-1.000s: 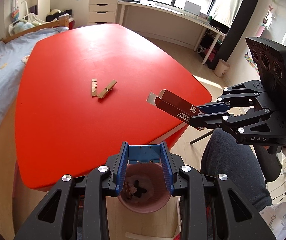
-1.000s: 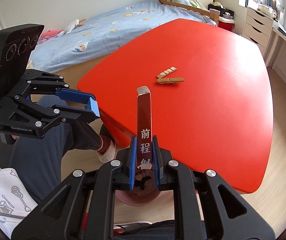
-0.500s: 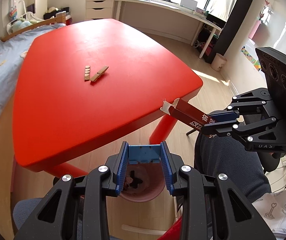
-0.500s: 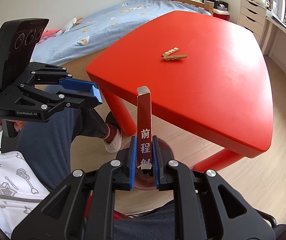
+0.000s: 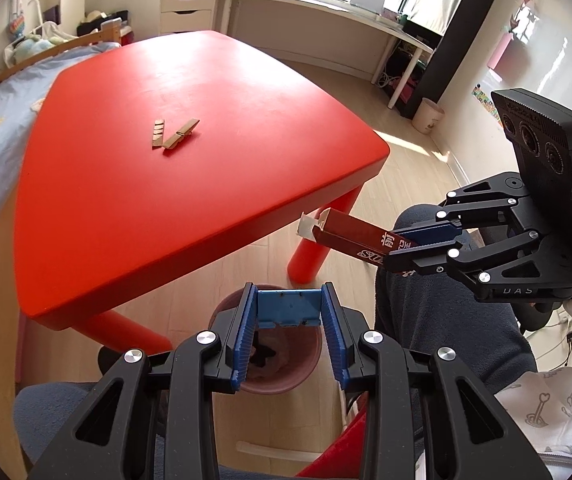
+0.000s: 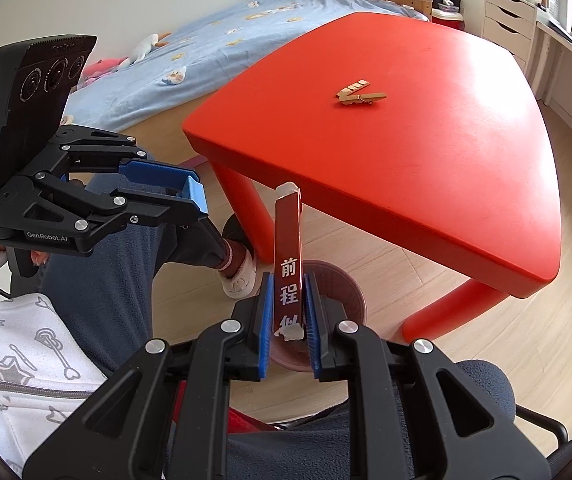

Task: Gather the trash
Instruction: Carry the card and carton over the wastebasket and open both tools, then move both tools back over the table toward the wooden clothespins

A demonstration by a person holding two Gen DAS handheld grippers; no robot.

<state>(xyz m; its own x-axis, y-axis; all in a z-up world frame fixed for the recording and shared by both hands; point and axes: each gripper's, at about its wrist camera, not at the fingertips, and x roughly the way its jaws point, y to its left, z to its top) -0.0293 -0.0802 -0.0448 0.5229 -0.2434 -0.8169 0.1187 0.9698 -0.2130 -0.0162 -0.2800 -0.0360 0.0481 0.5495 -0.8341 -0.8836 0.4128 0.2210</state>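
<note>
Carton [image 6: 288, 268] reading "前程似", clamped in right gripper [image 6: 288, 320] jaws; left gripper [image 5: 288, 344] "GenRobot.AI", jaws apart.

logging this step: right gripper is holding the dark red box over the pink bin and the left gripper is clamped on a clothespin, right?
Not quite. The left gripper is open and holds nothing; the left wrist view shows only the pink bin between its fingers. The clothespin lies on the red table. The right gripper does hold the dark red box over the bin.
</note>
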